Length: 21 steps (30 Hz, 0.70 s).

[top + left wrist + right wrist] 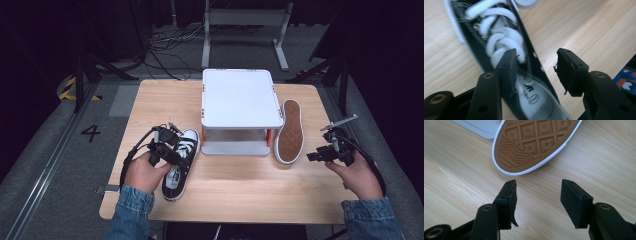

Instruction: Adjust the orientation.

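Note:
A black sneaker (181, 162) with white laces stands upright on the left of the wooden table (150, 107). My left gripper (176, 151) hangs over its mouth. In the left gripper view the left gripper (536, 56) is open. One pad is over the sneaker's (499, 42) opening, the other outside its side wall, and that wall lies between the jaws untouched. A second sneaker (289, 131) lies on its side against the white stand, brown sole (534, 142) facing me. My right gripper (311, 156) (539, 183) is open just short of the sole, nothing between its jaws.
A white two-level stand (240, 97) sits at the table's middle back, between the two shoes. Bare wood runs along the front edge. Dark tripod legs and cables stand on the floor behind and beside the table.

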Available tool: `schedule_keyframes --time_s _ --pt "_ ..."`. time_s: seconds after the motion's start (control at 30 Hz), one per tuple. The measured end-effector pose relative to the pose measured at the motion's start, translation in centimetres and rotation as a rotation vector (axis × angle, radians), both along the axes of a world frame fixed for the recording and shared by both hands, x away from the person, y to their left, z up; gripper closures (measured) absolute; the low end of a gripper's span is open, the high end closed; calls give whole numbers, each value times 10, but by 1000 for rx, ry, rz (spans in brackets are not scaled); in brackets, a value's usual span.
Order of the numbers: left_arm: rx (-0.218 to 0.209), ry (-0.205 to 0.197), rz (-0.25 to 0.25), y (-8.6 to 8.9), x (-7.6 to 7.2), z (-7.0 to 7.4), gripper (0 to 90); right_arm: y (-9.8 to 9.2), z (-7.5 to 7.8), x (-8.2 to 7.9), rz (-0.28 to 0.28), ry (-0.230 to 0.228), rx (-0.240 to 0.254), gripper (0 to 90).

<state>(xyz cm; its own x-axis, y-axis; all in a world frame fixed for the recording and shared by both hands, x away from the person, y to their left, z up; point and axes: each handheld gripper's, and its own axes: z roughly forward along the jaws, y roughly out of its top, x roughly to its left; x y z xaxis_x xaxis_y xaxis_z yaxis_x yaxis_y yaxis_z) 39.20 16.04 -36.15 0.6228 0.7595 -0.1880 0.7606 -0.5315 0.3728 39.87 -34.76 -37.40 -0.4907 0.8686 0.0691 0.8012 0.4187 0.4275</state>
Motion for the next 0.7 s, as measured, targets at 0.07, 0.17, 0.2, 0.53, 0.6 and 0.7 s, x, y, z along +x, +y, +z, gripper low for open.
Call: schedule_keyframes --time_s 0.07,0.17,0.2,0.53,0.6,0.7 --pt "57 -49 55 9 -2 6 445 -1 0 0 -4 0 4 479" --pt "90 -16 51 16 1 1 413 -1 -1 -1 -6 3 -1 478" --pt "104 1 36 15 3 -3 405 0 -2 -1 -2 5 -3 478" --pt "129 120 6 -3 19 -29 861 0 -4 -4 0 11 -11 476" --pt "72 131 51 6 18 -23 870 -1 -4 -5 3 7 -12 476" --pt "-21 174 29 6 16 -22 868 -2 -3 -5 -3 3 -12 474"
